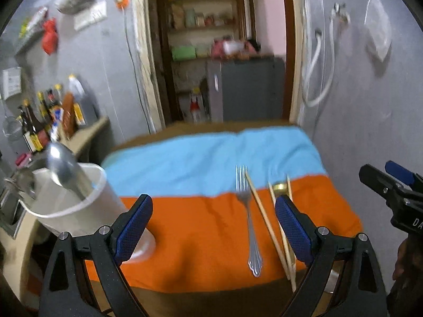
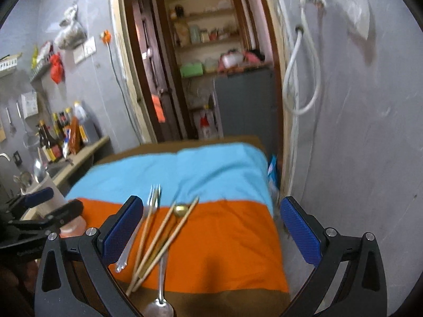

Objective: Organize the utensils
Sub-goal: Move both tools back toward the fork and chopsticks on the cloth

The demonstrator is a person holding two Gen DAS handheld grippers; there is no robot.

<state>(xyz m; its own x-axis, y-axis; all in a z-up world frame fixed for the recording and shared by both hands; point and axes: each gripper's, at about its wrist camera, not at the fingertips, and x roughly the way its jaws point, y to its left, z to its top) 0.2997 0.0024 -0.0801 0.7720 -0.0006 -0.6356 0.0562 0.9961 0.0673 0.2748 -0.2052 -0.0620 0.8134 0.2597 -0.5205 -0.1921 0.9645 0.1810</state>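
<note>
Steel and wood lie together on the orange half of the cloth: the fork and the chopsticks run lengthwise away from us, handles near, tips far, and the white cup with one spoon in it stands off to the left. We hold both grippers wide open and empty. We judge our left gripper nearer the fork, which lies just inside its right finger, so we would close across the shaft; our right gripper has the chopsticks by its left finger.
</note>
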